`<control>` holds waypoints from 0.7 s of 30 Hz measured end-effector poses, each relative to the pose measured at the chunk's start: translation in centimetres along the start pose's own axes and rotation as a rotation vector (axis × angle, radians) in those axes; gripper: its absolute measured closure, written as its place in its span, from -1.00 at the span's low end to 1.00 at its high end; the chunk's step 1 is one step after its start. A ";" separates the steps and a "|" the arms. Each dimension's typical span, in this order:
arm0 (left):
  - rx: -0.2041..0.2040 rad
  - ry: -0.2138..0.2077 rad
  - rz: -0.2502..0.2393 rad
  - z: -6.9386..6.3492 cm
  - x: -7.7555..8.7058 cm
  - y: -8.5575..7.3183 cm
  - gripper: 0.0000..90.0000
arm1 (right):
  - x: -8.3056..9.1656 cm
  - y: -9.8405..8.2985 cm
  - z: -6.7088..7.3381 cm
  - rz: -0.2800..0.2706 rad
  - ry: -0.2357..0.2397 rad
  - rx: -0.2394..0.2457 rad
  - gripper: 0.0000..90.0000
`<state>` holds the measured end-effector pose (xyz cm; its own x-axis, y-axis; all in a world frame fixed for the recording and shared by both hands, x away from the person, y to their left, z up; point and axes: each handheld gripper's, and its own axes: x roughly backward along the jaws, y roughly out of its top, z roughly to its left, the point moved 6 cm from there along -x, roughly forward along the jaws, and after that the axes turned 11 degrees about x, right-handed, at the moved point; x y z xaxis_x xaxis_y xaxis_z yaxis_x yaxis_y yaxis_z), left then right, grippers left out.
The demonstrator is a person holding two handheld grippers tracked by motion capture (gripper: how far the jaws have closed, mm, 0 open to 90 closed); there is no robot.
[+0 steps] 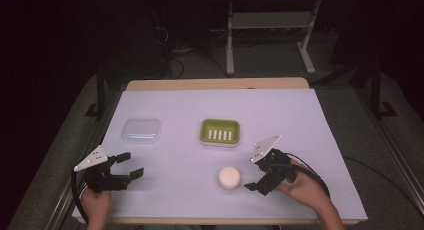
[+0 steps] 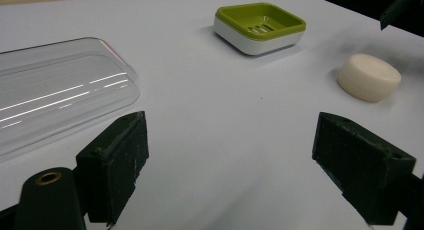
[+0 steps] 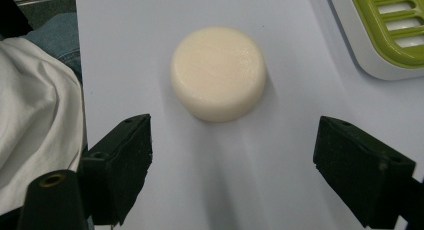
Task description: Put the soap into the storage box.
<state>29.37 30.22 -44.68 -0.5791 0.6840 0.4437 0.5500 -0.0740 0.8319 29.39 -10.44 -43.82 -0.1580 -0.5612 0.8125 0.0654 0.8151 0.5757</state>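
A round cream soap bar (image 1: 229,178) lies on the white table sheet near the front edge. My right gripper (image 1: 254,174) stands open just right of it, jaws pointing at it. In the right gripper view the soap bar (image 3: 217,72) sits ahead of the wide-open right gripper (image 3: 232,165), not between its jaws. A green and white soap dish (image 1: 220,132) rests empty behind the soap. At the front left, my left gripper (image 1: 131,165) is open and holds nothing. The left gripper (image 2: 240,165) looks toward the soap dish (image 2: 260,27) and the soap bar (image 2: 370,77).
A clear plastic lid (image 1: 141,130) lies left of the dish and shows close by as the clear lid (image 2: 55,90) in the left gripper view. The white sheet (image 1: 280,115) covers the table. The person's white garment (image 3: 35,115) hangs past the table's front edge.
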 end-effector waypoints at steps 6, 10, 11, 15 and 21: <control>0.001 -0.001 -0.001 0.0 0.0 0.0 -0.68 | -0.1 0.5 -0.1 -0.004 0.000 0.007 -0.66; 0.000 -0.001 -0.001 0.0 0.0 0.0 -0.68 | -0.2 0.8 -0.1 -0.006 0.005 0.014 -0.66; -0.001 0.000 -0.001 0.0 0.0 0.0 -0.68 | -0.3 0.9 -0.1 -0.005 0.006 0.017 -0.66; -0.004 0.001 0.002 0.0 0.1 0.0 -0.68 | -0.5 1.3 -0.1 -0.003 0.013 0.023 -0.66; 0.000 0.000 -0.001 0.0 0.1 0.0 -0.68 | -0.9 1.8 -0.2 0.002 0.017 0.035 -0.67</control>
<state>29.35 30.29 -44.63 -0.5795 0.6842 0.4427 0.5493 -0.0734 0.8324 29.84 -8.48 -43.46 -0.1415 -0.5619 0.8150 0.0308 0.8204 0.5710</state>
